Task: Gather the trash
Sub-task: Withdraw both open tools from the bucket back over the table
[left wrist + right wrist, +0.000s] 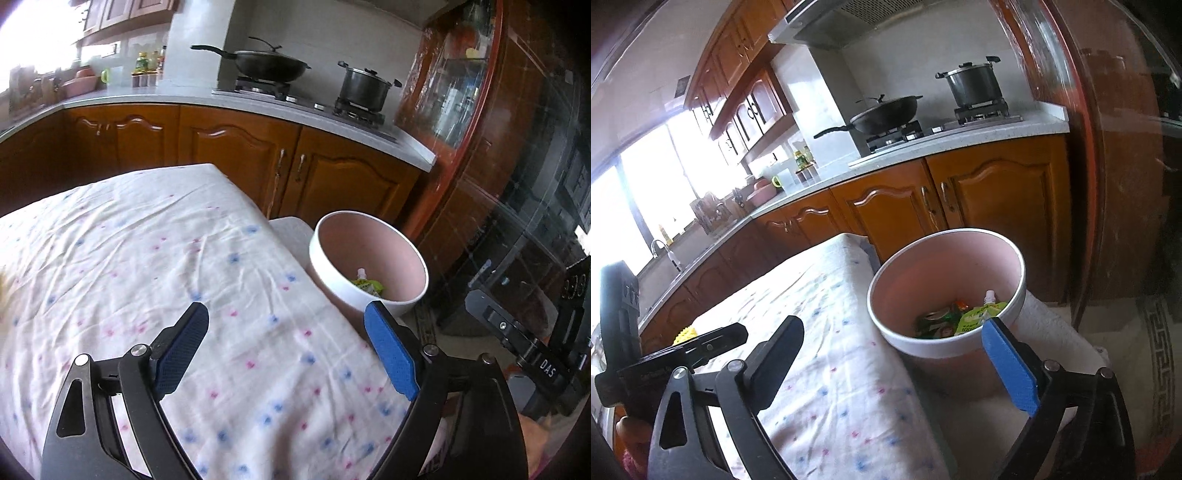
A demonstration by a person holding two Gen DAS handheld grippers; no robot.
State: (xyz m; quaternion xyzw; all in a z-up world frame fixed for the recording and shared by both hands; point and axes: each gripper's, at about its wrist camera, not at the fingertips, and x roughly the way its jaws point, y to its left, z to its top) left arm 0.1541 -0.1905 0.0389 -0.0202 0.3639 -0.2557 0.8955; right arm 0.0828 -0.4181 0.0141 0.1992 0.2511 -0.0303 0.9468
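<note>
Kitchen, flowered tablecloth (155,258) bare ahead. Trash pouches (975,317) already in pink bin (945,347) beside table. Left gripper (286,325), right gripper (892,338): both spread wide, holding nothing. Likely between pickups; next needs locating leftover trash, maybe yellow item (685,334) at far edge.

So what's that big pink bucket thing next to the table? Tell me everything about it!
It's a round bin that looks like smooth plastic, pink inside with a white rim. It stands upright, open with no lid, beside the table's edge with the flowery cloth. Trash lies at the bottom: a green pouch with a white spout and what looks like a crushed can. Neither gripper touches it; both are open and empty.
</note>
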